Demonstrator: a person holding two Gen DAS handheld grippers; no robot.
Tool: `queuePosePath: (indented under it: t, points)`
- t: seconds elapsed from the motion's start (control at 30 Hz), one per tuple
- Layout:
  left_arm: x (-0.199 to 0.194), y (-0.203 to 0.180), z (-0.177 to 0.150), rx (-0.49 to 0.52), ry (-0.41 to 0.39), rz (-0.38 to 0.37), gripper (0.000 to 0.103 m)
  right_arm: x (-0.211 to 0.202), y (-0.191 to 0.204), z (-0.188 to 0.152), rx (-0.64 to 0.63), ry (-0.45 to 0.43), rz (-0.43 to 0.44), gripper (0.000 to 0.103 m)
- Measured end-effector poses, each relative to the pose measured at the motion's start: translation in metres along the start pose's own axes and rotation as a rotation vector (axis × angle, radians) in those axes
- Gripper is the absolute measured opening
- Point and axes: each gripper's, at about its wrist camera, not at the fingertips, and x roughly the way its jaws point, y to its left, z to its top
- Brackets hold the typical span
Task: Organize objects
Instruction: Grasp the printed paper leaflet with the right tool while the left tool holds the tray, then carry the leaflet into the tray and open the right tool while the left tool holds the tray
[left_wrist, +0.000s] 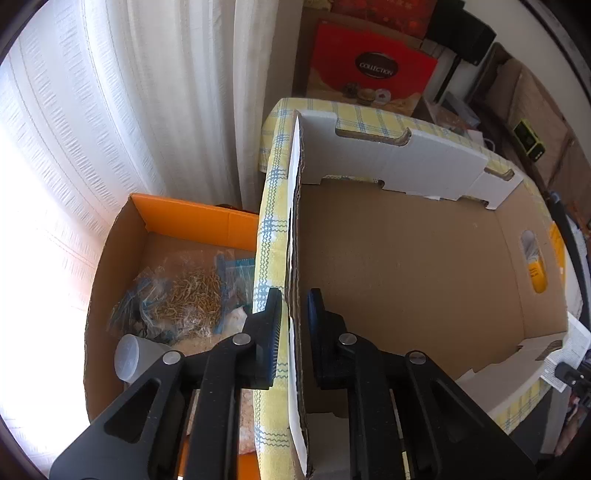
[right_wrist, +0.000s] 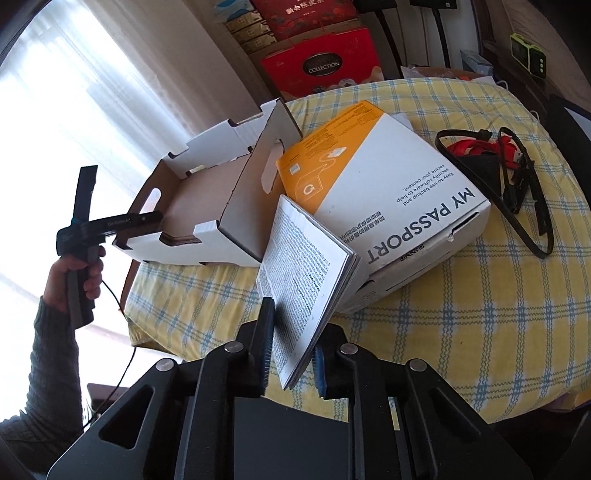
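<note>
The cardboard tray (right_wrist: 207, 192) sits on the yellow checked tablecloth (right_wrist: 461, 314), near the table's edge on the window side. The left gripper (left_wrist: 293, 325) has its jaws closed on the tray's near side wall, one pad outside against the cloth edge, the other inside the tray; in the right wrist view a hand (right_wrist: 79, 273) holds this tool at the tray's far corner. The right gripper (right_wrist: 291, 354) is pinched on the lower corner of a printed booklet (right_wrist: 306, 273), which stands tilted just beside the tray, leaning against the white and orange box (right_wrist: 399, 192) that rests against the tray's wall. Black and red cables (right_wrist: 495, 173) lie beyond the box, well apart from the tray.
</note>
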Motion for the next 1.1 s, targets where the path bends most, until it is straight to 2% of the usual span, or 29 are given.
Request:
queuePosePath:
  t: [0.17,0.47,0.7,0.9,1.1]
  points:
    - [-0.001,-0.004,-0.003,0.025,-0.005,0.027,0.004,-0.007,0.007,-0.001,-0.014,-0.016,0.035,0.003]
    - [-0.005,-0.002,-0.008,0.047,-0.011,0.011,0.004,-0.034,0.008,0.014,0.011,-0.051,0.099,0.002]
    - [-0.008,-0.004,-0.015,0.046,-0.013,0.003,0.003,-0.048,0.024,0.042,-0.022,-0.081,0.133,0.002]
    - [-0.01,-0.005,-0.02,0.026,-0.013,-0.006,0.004,-0.021,0.057,0.068,-0.094,-0.048,0.172,0.002]
    - [-0.012,-0.006,-0.023,0.005,-0.012,0.002,0.004,0.035,0.072,0.082,-0.081,0.067,0.253,0.003]
